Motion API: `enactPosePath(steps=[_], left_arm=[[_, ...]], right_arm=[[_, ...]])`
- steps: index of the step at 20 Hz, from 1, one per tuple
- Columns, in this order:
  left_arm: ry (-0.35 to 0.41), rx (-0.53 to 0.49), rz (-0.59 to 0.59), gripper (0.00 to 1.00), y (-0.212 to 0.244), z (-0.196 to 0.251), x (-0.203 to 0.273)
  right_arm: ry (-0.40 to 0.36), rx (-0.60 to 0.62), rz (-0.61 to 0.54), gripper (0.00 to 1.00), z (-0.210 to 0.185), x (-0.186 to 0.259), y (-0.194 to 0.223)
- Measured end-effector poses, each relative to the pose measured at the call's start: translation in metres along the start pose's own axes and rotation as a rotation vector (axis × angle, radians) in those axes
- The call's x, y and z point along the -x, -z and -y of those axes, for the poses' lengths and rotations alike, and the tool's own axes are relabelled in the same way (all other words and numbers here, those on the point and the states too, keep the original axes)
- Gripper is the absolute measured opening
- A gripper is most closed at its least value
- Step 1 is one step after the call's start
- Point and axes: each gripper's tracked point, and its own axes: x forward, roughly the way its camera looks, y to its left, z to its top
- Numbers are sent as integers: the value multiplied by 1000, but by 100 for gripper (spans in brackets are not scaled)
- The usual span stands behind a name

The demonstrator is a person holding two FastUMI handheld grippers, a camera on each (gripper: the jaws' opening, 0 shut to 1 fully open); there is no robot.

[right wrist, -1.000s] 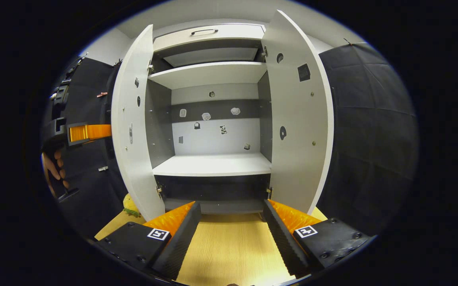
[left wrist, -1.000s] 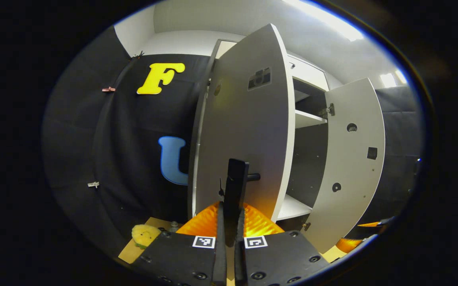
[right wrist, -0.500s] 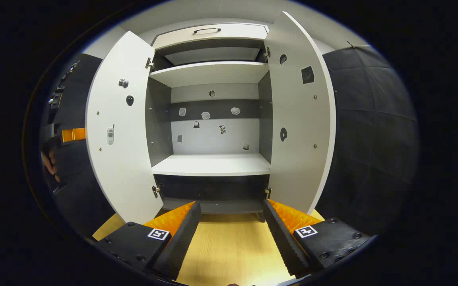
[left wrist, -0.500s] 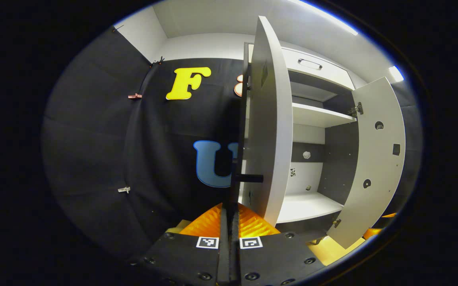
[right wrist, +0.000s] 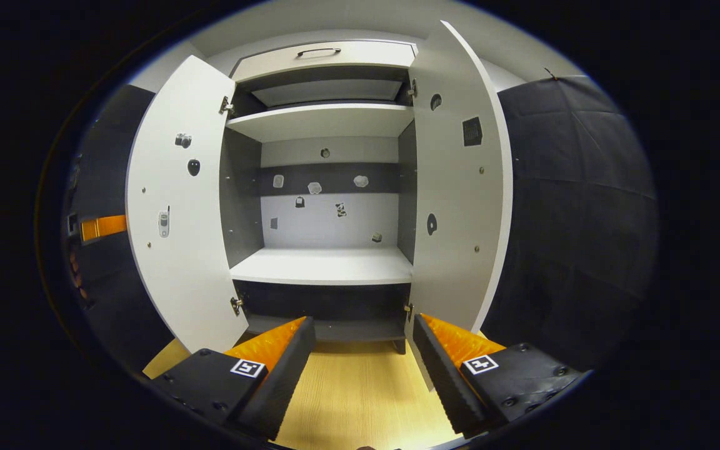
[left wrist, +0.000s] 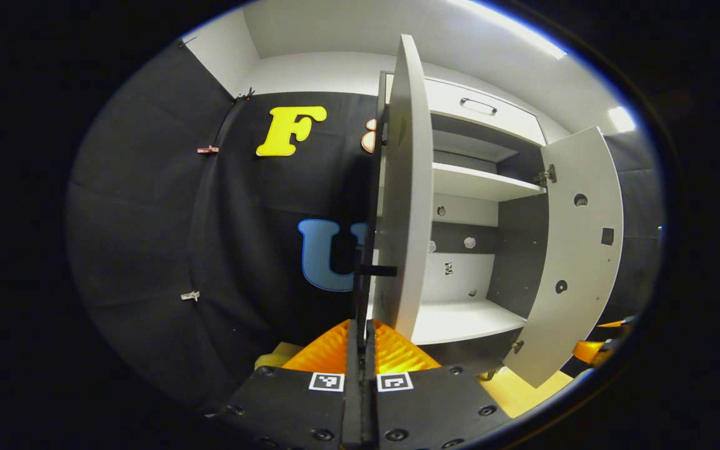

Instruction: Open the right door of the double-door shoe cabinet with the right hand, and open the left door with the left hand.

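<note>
Shoe cabinet (right wrist: 325, 265): both doors swung wide, shelves exposed. Left door (left wrist: 405, 187): seen edge-on in the left gripper view, its black handle (left wrist: 369, 270) clamped between the closed fingers of the left gripper (left wrist: 360, 328). Right door (right wrist: 457, 187): free of any grasp. Right gripper (right wrist: 363, 331): held spread apart in front of the cabinet, above the wooden floor (right wrist: 360, 394).
</note>
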Motion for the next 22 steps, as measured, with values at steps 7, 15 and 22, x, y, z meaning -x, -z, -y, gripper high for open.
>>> enactPosePath(steps=[7, 15, 22], left_arm=[[-41, -33, 8, 5, -11, 61, 41], [-67, 9, -25, 18, 27, 143, 85], [-71, -4, -35, 80, 42, 155, 104]], right_arm=[[-55, 4, 44, 99, 43, 20, -21], [-139, 2, 109, 100, 79, 48, -43], [-132, -31, 110, 98, 89, 64, -40]])
